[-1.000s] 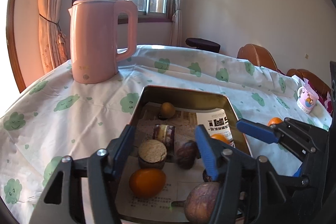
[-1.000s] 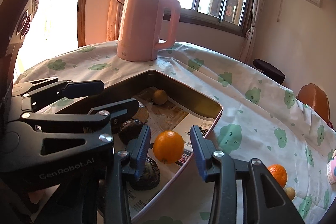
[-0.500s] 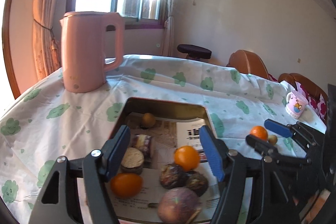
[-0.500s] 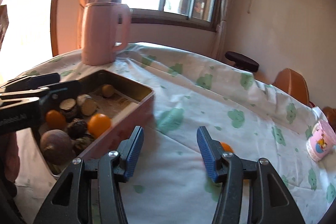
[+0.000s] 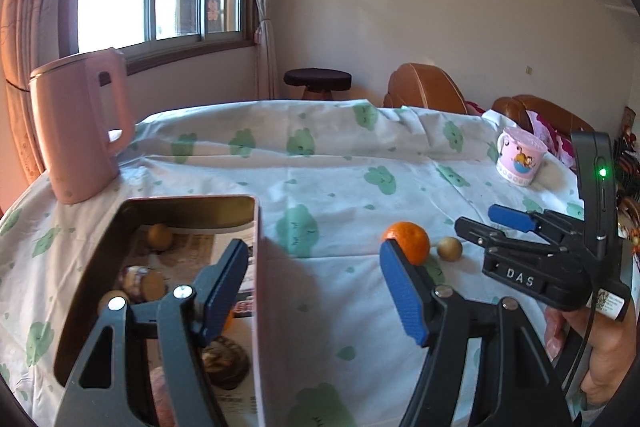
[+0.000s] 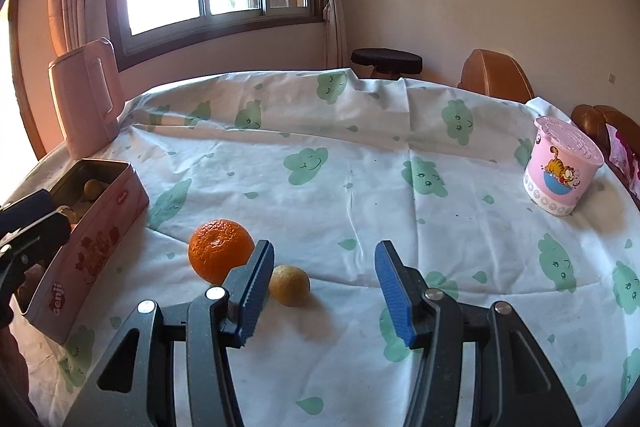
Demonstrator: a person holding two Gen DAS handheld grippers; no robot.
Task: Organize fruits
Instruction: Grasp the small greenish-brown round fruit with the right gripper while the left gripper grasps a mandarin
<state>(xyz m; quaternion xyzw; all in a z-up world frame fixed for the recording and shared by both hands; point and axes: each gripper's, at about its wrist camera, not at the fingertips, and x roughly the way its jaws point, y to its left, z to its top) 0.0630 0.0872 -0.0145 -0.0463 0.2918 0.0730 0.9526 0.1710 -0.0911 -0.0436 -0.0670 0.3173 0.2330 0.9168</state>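
The orange point(image 6: 221, 251) sits on the cloth-covered surface point(image 6: 360, 187), out in the open and toward its near edge, with a small yellowish fruit point(image 6: 289, 285) just beside it on the side away from the tin point(image 6: 96, 239). Both are round, so I see no long axis to line up with. The tin lies toward the left edge, already holding several fruits, its open top facing up.

From my right hand-held gripper point(image 6: 324, 291) the small fruit lies just ahead and a little left of the gap; the orange is further left, partly behind the left finger. Its jaws stand apart with nothing between them, having just been opening. My left hand-held gripper point(image 5: 312, 287) hangs over the tin's near right wall, jaws also apart and empty after widening; from there the orange point(image 5: 407, 241) is beyond its right finger, with the right hand-held gripper point(image 5: 496, 227) closer to both fruits. I judge the right hand the nearer one for the pick.

Room is generous: bare cloth lies ahead and to the right, the pink mug point(image 6: 560, 173) is well apart near the right edge, and the kettle point(image 6: 86, 105) stands behind the tin at the far left. The tightest spot is the two fruits' closeness to each other.
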